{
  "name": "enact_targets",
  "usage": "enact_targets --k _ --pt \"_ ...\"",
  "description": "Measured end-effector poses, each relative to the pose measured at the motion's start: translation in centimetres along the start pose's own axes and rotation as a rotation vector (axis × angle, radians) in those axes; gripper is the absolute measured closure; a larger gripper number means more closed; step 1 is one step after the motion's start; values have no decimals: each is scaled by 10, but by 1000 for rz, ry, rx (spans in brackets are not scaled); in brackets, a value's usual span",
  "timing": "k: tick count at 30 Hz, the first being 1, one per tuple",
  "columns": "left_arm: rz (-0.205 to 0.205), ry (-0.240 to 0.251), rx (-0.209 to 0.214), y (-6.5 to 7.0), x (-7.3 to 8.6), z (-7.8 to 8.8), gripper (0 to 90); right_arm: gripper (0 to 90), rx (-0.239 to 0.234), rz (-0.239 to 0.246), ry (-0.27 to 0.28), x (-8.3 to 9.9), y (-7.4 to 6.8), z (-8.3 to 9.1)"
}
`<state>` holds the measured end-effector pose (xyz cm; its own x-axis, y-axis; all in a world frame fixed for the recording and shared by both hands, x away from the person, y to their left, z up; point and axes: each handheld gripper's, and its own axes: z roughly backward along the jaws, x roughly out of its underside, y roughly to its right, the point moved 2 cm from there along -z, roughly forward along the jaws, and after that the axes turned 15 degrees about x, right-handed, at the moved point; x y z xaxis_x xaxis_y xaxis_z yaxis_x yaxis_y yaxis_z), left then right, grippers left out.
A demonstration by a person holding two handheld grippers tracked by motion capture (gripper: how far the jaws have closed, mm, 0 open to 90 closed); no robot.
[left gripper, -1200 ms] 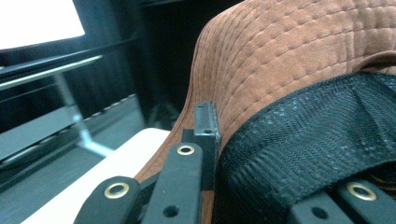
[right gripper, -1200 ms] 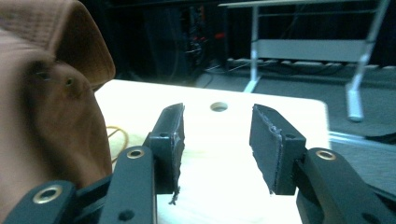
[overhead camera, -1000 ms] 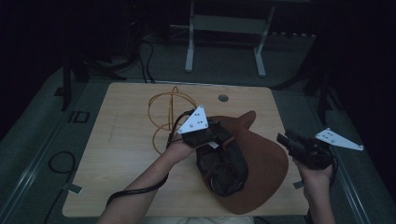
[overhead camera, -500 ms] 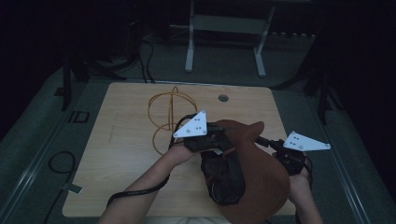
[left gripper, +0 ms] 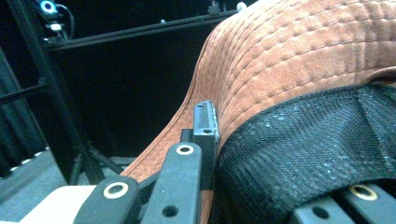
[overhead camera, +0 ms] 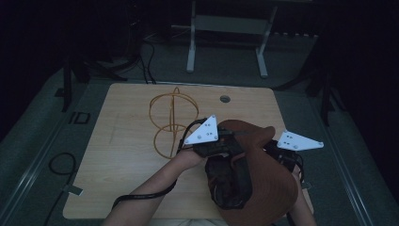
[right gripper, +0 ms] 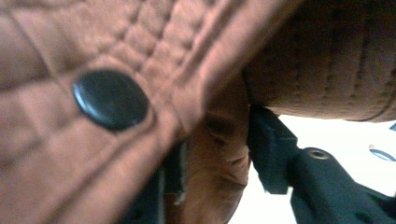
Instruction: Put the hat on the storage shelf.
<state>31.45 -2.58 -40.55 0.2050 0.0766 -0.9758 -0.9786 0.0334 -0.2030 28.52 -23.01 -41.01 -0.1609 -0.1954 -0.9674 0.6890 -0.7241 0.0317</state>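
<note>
A brown suede hat (overhead camera: pixel 266 188) with a black mesh lining (overhead camera: pixel 230 183) is held above the table's front right part. My left gripper (overhead camera: pixel 231 145) is shut on its edge; in the left gripper view the stitched brim (left gripper: pixel 289 60) and the lining (left gripper: pixel 303 144) sit between the jaws. My right gripper (overhead camera: pixel 272 147) reaches the hat from the right. In the right gripper view a creased fold of the brim (right gripper: pixel 219 154) is pinched between the jaws, next to a black snap button (right gripper: pixel 111 99). The far jaw is mostly hidden by suede.
An orange wire frame of crossed hoops (overhead camera: pixel 171 120) stands on the wooden table (overhead camera: pixel 122 160), just left of my left gripper. A round cable hole (overhead camera: pixel 225 99) sits near the back edge. A metal stand (overhead camera: pixel 226 28) is on the floor beyond.
My right gripper has swung in from the table's right side to the hat's brim and closed on a fold. The hat has tipped forward and to the right; the left gripper kept its hold.
</note>
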Motion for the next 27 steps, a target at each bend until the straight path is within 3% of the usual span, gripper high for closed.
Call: enact_targets --k 5,7,13,16,18,22,27 --pt "5 10 1 1 -2 1 851 844 -5 -14 8 -3 -1 -1" --pt "10 3 7 0 -2 2 848 866 -25 -24 5 -3 -1 -2" --pt "15 -7 5 -1 -6 6 784 876 -28 -16 0 -5 -3 -1" --pt "28 -13 -3 -3 -9 8 706 878 -34 -15 2 -6 -3 0" --pt "70 -12 -17 -5 -10 10 625 878 -35 -14 2 -7 -3 1" --pt "91 -36 -52 -6 -12 13 501 878 -18 -8 4 -8 -1 3" --pt "76 -81 -79 -5 -15 15 430 879 -18 -1 -5 -8 -1 4"
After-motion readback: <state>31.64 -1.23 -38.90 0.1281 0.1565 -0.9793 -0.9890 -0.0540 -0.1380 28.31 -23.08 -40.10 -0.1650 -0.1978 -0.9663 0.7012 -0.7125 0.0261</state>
